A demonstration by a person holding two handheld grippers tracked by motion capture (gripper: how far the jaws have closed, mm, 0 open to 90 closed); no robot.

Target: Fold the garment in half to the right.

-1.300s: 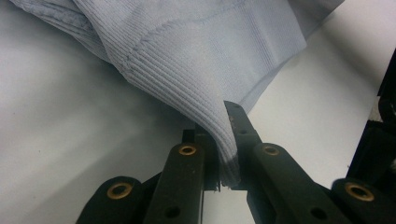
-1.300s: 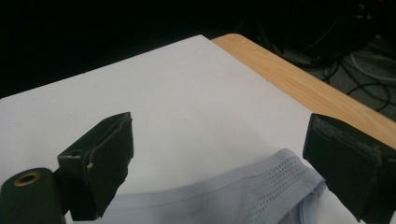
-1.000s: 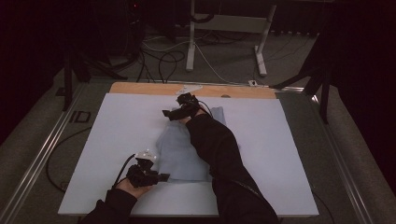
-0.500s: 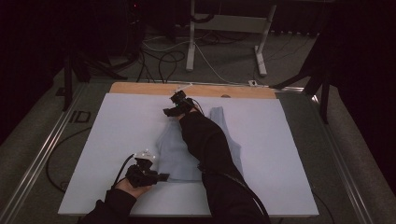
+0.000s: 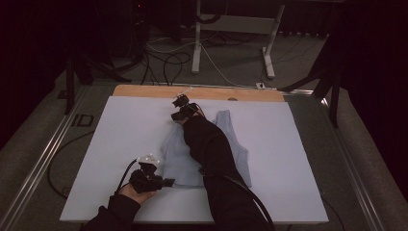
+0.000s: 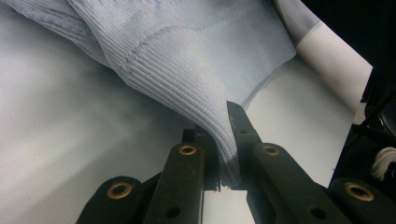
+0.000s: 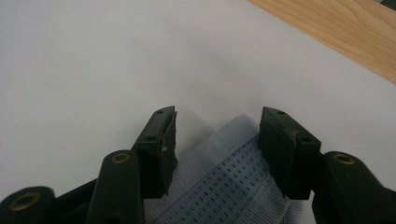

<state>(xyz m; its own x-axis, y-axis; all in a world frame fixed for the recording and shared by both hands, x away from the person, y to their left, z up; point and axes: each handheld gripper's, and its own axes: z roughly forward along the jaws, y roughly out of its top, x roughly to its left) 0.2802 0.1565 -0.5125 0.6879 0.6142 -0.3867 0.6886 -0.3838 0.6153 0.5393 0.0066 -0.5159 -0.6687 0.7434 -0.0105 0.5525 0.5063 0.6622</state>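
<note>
A pale blue knitted garment (image 5: 207,154) is seen lying flat on the white tabletop (image 5: 120,130), roughly at its middle, with its straps toward the far side. The left tongs (image 5: 166,183) are pressed together on the garment's ribbed near-left hem corner (image 6: 224,140), which is lifted slightly off the sheet in the left gripper view. The right tongs (image 5: 180,107) are placed at the far left strap end (image 7: 229,163); their jaws stand half spread, having just been closing, with the strap's ribbed edge lying between them and not yet pinched. A wooden strip (image 5: 202,92) is exposed along the far edge of the tabletop, just beyond the right tongs. Wide bare white surface is left on both sides of the garment, more on the left. The near edge of the tabletop is close to the left hand (image 5: 137,192). No containers are noted on the tabletop.
</note>
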